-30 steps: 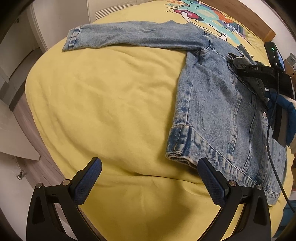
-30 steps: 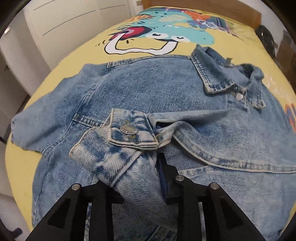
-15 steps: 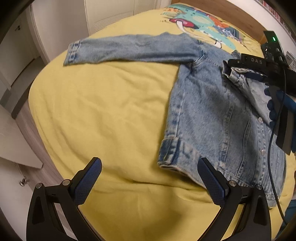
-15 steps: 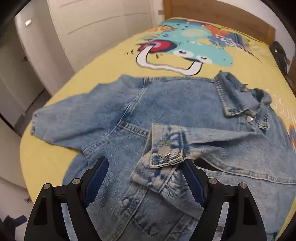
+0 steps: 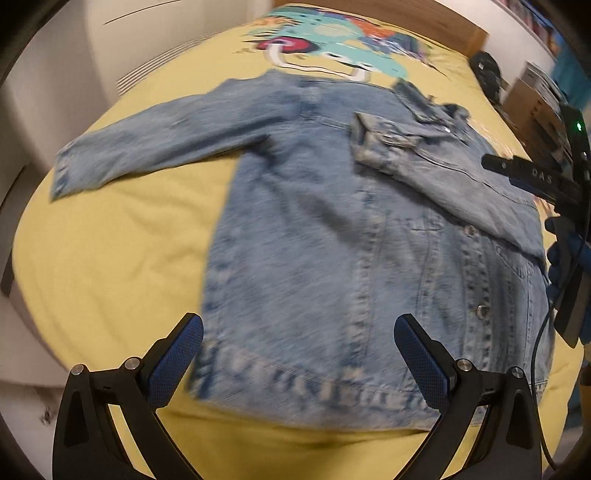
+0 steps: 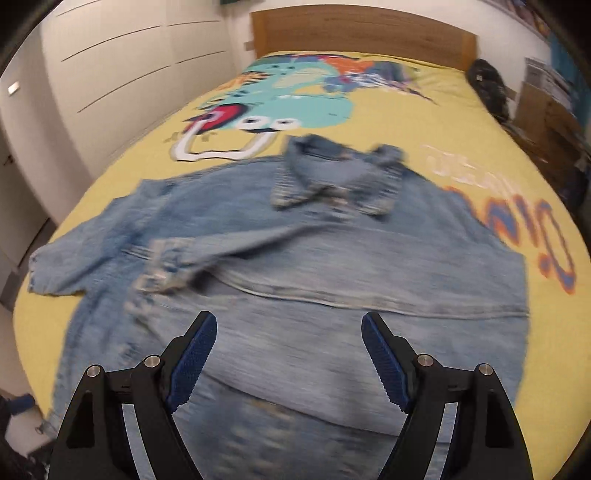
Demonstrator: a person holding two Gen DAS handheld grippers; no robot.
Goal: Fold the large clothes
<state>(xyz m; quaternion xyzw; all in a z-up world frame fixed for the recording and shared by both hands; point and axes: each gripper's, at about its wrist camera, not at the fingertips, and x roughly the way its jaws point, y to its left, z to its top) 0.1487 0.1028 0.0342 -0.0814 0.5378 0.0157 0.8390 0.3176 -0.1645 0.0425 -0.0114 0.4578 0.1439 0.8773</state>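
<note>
Left wrist view shows your denim jacket (image 5: 332, 236) lying flat on the yellow bedspread (image 5: 110, 258), one sleeve (image 5: 424, 155) folded across the chest and the other sleeve (image 5: 147, 147) stretched out sideways, while your left gripper (image 5: 299, 354) hovers spread wide and empty over the hem. Your right gripper (image 6: 288, 354) is released too, its jaws having just been opening with nothing between them, so the folded cuff (image 6: 166, 266) may slide off since nothing pins it. Around you stand a wooden headboard (image 6: 362, 33) and white cupboard doors (image 6: 129, 74).
</note>
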